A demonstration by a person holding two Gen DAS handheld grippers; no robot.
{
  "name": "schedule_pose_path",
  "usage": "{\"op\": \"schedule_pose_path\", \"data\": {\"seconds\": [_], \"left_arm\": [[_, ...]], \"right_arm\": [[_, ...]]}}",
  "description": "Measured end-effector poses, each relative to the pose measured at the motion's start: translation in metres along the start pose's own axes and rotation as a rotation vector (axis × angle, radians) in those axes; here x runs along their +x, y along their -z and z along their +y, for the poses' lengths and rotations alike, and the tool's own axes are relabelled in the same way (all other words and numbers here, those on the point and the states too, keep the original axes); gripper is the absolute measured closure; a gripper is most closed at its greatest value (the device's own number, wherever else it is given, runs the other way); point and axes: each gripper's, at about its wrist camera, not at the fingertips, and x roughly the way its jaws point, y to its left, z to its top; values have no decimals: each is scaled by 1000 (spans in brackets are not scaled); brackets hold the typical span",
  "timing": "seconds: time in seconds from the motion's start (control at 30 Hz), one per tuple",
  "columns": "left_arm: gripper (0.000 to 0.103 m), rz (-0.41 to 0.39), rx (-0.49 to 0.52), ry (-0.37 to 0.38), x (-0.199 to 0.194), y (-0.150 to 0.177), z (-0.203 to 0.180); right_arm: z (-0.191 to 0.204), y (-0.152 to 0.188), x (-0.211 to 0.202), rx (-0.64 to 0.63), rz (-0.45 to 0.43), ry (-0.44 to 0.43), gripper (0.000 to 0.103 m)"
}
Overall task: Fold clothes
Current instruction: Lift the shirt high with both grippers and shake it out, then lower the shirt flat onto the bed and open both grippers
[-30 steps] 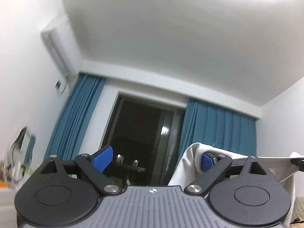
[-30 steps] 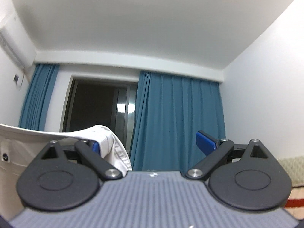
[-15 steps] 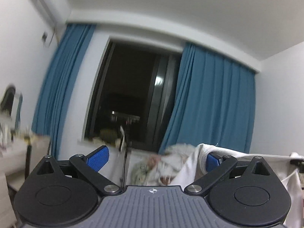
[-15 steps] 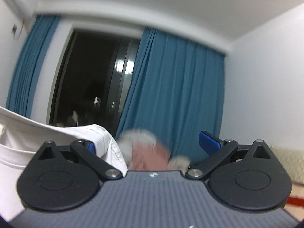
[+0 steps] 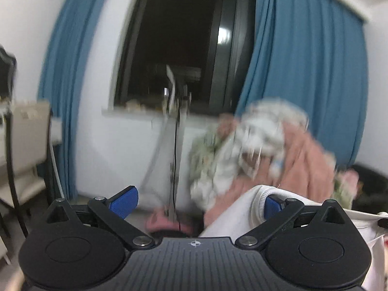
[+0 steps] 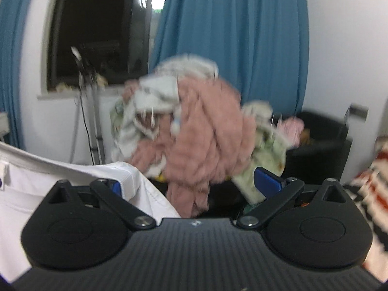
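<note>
Plain white cotton garment (image 6: 60,181) in front; behind it a fuzzy salmon-pink garment (image 6: 208,133) in the heap, beside pale green patterned cloth (image 6: 266,150). Solid teal-blue curtains (image 6: 230,36) behind the heap; orange, black and white striped fabric (image 6: 368,184) right.

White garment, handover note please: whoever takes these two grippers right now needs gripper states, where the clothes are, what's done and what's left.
Left gripper: open, jaws just been opening; white garment hangs over its right finger, unclamped.
Right gripper: open, jaws just been opening; the garment hangs over its left finger.
Pile of pink and pale clothes: heaped ahead, unfolded.
Done: no fold visible.
Left: probably regrip the garment, fold it, then the pile.
</note>
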Motion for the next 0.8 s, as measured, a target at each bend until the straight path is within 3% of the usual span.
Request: {"op": "schedule_pose_path", "data": {"seconds": [0.17, 0.27, 0.4, 0.5, 0.57, 0.67, 0.8], "left_arm": [[3, 286, 67, 24, 126, 82, 9], [3, 435, 162, 37, 181, 107, 17], [3, 595, 284, 74, 203, 113, 13], [0, 669, 265, 168, 202, 97, 7], [0, 680, 238, 207, 196, 83, 1], [0, 613, 205, 228, 169, 67, -3], [0, 465, 176, 209, 101, 48, -3]], "right_arm": [[26, 67, 103, -37, 238, -19, 1], [34, 93, 139, -71, 391, -72, 1], [50, 89, 160, -164, 549, -153, 1], [61, 73, 158, -232, 623, -237, 1], [65, 62, 147, -226, 626, -299, 1], [67, 48, 130, -143, 606, -378, 0], [60, 39, 98, -22, 527, -345, 0]]}}
